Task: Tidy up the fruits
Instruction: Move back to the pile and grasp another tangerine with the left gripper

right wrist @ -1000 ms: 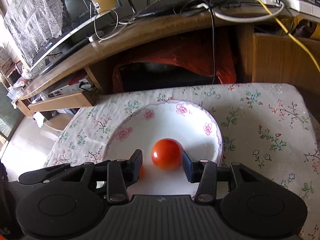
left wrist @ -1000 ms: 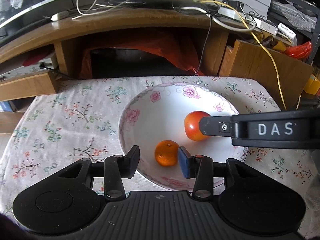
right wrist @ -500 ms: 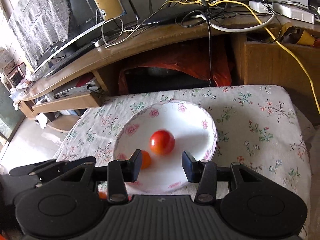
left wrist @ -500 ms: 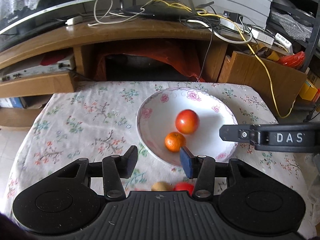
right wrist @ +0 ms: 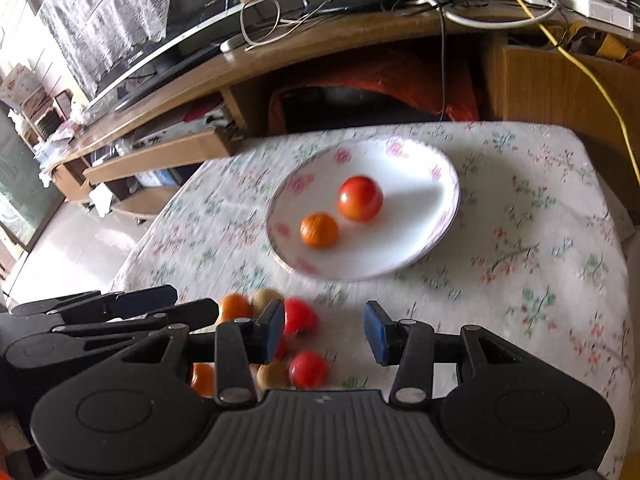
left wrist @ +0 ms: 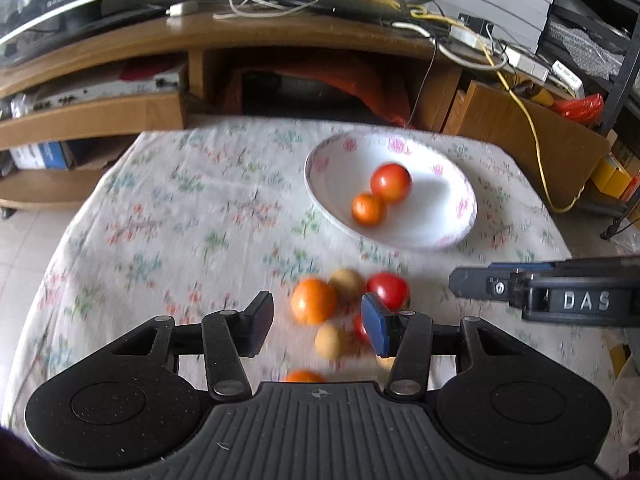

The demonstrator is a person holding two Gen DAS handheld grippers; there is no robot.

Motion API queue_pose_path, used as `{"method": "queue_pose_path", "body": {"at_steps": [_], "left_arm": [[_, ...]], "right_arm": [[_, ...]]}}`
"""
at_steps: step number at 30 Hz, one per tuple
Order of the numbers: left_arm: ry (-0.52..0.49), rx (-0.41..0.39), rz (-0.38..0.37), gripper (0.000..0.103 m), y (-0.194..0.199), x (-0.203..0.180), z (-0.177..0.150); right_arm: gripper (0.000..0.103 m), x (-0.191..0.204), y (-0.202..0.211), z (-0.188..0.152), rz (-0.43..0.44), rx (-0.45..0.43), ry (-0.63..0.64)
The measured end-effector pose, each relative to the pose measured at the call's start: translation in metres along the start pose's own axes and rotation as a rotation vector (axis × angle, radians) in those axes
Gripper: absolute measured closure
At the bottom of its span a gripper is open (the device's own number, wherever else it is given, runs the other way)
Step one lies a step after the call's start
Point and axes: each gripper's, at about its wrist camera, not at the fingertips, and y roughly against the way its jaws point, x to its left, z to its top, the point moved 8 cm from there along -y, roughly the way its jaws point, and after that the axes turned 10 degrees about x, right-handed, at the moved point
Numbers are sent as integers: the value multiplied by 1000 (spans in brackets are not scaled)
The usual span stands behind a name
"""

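Observation:
A white floral bowl point(left wrist: 460, 184) point(right wrist: 444, 176) on the flowered tablecloth holds a red tomato point(left wrist: 391, 183) point(right wrist: 359, 198) and a small orange point(left wrist: 369, 209) point(right wrist: 319, 230). Nearer, a cluster of loose fruit lies on the cloth: an orange point(left wrist: 313, 300), a tan fruit point(left wrist: 347, 283), a red tomato point(left wrist: 388, 289) point(right wrist: 300, 315), another tan fruit point(left wrist: 331, 341) and another tomato point(right wrist: 308, 369). My left gripper point(left wrist: 318, 324) is open and empty above this cluster. My right gripper point(right wrist: 324, 330) is open and empty, just right of the cluster; its side shows in the left wrist view point(left wrist: 560, 298).
A wooden TV stand point(left wrist: 240, 40) with cables, a monitor and an orange bag underneath stands behind the table. The table's edges point(left wrist: 80, 220) drop to a tiled floor on the left. Shelving point(left wrist: 600, 20) stands at the far right.
Both grippers have pulled back from the bowl toward the table's near side, leaving the tomato and orange in it. The loose fruit cluster has come into view under them.

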Motion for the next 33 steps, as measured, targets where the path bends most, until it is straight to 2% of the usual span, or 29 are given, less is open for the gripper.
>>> {"method": "queue_pose_path", "body": {"at_steps": [10,13,20,25,33], "left_arm": [[2,66,13,46,-12,7,-27],[6,87,3,47,-18,5,-29],[-18,119,32,53,-33,2,-36],[-29,101,57,62,-32,3,-36],[-36,86,47,63,-25,3,-33]], "right_arm": [[60,10,-6,-25,11,45,-13],[60,6,-8,-29,3,59,-30],[60,2,-9,-28,12,70,-42],[60,-1,-10,-27,8,74,-50],[60,-1,-18,-27,1,91,-47]]}}
